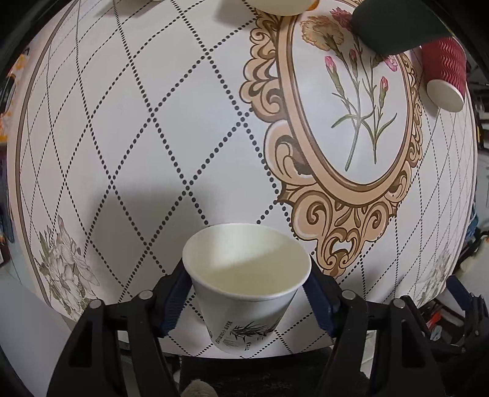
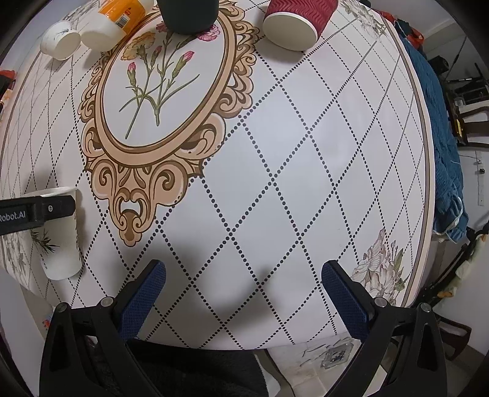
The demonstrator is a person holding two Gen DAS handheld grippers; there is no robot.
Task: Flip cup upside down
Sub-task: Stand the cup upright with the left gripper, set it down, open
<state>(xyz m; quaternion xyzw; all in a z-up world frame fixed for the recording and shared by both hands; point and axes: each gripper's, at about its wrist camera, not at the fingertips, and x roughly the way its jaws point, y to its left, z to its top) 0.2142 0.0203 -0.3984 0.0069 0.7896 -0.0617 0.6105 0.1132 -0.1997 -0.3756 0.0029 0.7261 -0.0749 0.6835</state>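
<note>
A white paper cup (image 1: 247,284) with a plant print stands mouth up, empty, at the near edge of the patterned table (image 1: 152,137). My left gripper (image 1: 247,294) is shut on it, one blue pad on each side just below the rim. In the right wrist view the same cup (image 2: 61,244) shows at the far left with the left gripper's black finger (image 2: 45,209) across it. My right gripper (image 2: 244,293) is open and empty above the table's near edge, well right of the cup.
A red ribbed cup (image 2: 298,21) lies upside down at the back, also in the left wrist view (image 1: 444,74). A dark green cup (image 2: 189,15), an orange-labelled bottle (image 2: 119,21) and a small white cup (image 2: 59,41) stand at the back. A blue cloth (image 2: 440,128) hangs right of the table.
</note>
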